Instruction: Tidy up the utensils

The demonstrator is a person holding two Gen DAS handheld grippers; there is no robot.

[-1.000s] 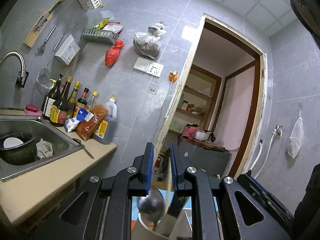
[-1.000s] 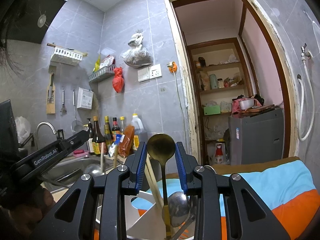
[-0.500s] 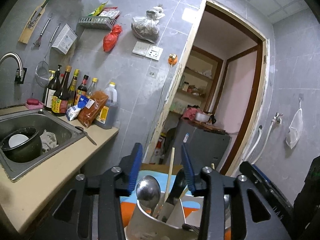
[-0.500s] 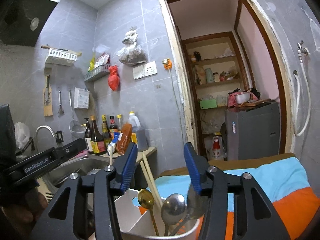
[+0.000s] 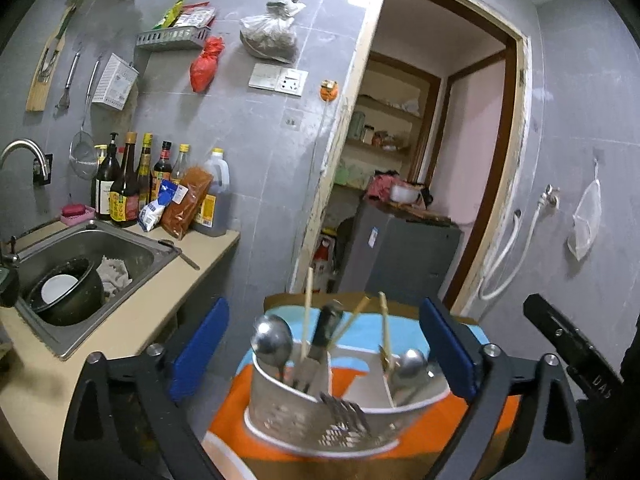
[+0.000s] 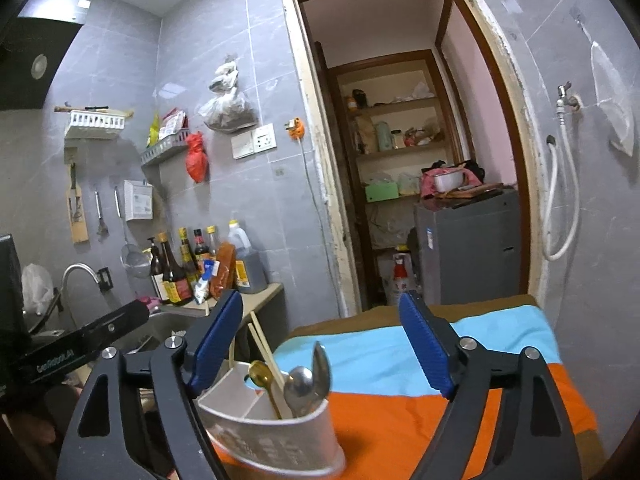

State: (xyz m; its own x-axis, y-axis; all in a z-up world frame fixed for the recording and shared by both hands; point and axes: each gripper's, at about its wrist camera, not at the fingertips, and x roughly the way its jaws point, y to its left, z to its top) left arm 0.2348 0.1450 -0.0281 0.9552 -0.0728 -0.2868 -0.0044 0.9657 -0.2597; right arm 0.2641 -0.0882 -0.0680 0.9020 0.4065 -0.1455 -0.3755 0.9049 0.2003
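A white perforated utensil holder (image 5: 320, 416) stands on an orange and blue cloth (image 5: 360, 336). It holds steel spoons (image 5: 272, 340), chopsticks (image 5: 308, 312), a dark-handled utensil and a fork. My left gripper (image 5: 324, 344) is open wide and empty, just behind and above the holder. In the right wrist view the holder (image 6: 272, 436) shows a gold spoon (image 6: 260, 374) and steel spoons (image 6: 300, 384). My right gripper (image 6: 320, 340) is open and empty above the holder's right part.
A counter with a steel sink (image 5: 80, 264) holding a black pot lies to the left, with sauce bottles (image 5: 132, 184) behind. A doorway with a grey appliance (image 6: 464, 244) is ahead. The cloth (image 6: 400, 400) extends right. The other gripper's arm (image 6: 80, 344) shows at left.
Both grippers opened and let their utensils drop into the holder: the left released a chopstick, the right the gold spoon. Both then pulled back and widened.
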